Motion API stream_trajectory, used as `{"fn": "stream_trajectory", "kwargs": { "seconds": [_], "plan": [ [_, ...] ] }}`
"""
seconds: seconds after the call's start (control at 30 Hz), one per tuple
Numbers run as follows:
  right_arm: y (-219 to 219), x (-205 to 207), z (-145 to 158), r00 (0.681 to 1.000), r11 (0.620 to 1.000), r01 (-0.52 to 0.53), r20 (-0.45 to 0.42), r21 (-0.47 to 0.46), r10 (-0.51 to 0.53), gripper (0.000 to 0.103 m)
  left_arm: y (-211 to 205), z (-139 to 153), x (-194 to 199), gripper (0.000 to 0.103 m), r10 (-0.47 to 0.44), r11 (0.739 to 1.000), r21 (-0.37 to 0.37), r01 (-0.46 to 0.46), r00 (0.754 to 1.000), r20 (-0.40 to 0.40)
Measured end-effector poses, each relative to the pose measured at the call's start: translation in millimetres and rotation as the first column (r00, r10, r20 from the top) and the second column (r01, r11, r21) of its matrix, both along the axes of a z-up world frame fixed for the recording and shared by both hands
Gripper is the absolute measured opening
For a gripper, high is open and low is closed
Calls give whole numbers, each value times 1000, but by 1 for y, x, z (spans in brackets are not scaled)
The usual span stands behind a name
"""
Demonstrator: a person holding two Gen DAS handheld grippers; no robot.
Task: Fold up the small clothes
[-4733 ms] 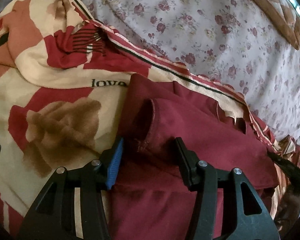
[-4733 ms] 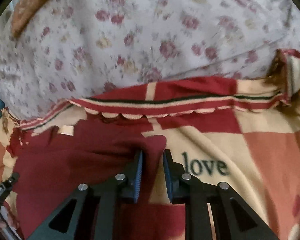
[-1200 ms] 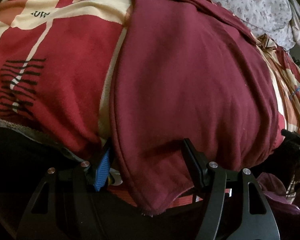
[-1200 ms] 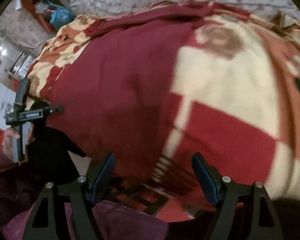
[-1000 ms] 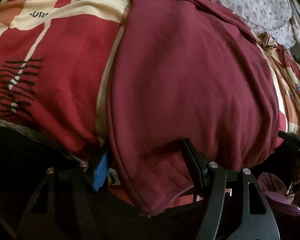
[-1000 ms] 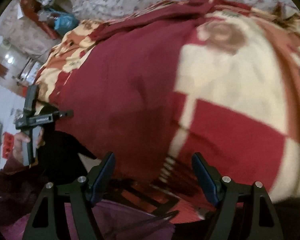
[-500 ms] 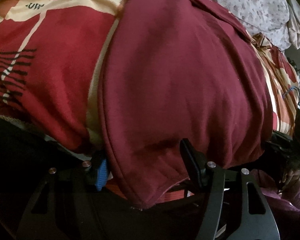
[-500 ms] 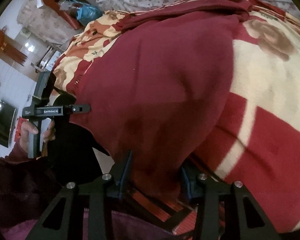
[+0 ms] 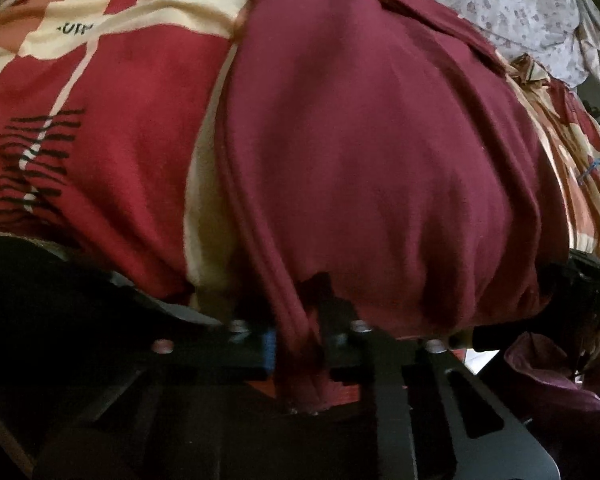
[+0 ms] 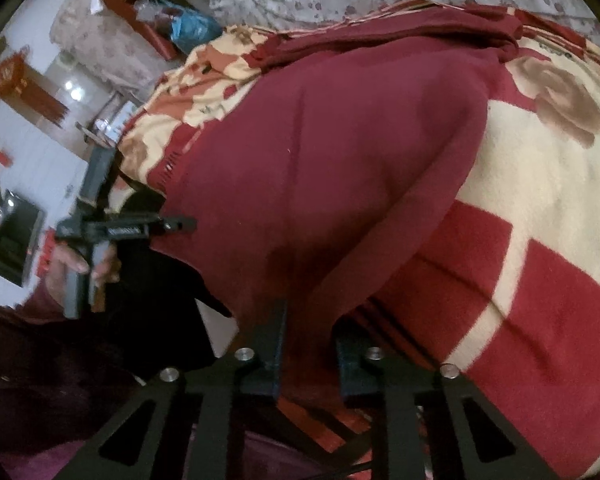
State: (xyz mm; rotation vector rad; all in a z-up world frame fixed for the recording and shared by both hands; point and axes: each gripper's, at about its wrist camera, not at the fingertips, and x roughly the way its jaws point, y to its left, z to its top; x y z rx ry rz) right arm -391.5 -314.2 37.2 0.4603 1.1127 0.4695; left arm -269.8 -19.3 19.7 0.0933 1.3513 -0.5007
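- Risk: both of your grips bite only the maroon garment (image 9: 380,152)'s near hem, draped over the patterned blanket (image 9: 112,92)'s front edge; a sharp lift could slip thin cloth free or drag the blanket along.
- Left gripper (image 9: 296,336): nearly closed, pinching the hem's left corner.
- Right gripper (image 10: 310,344): narrowed, clamping the hem's right corner.
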Motion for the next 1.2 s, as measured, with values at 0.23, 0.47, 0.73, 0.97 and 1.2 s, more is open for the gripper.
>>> {"fn": "stream_trajectory", "kwargs": {
  "seconds": [0.23,0.47,0.73,0.97,1.2],
  "plan": [
    [-6,8,22,998,996,7,64,92,-13,12,5,35,10,7,-6,995,-101,13,998,66],
    [-24,35,57,983,990,71,162,118,-90,12,0,66,51,6,32,983,-185,-6,990,138],
    [-67,84,88,936,968,214,256,130,-241,12,-17,103,124,6,121,965,-257,-52,957,263],
    [-100,146,90,906,943,322,261,88,-334,11,-44,106,198,6,199,957,-262,-121,934,295],
    [-123,201,82,891,923,381,248,51,-381,11,-68,94,249,6,224,959,-236,-156,929,294]
  ]
}}
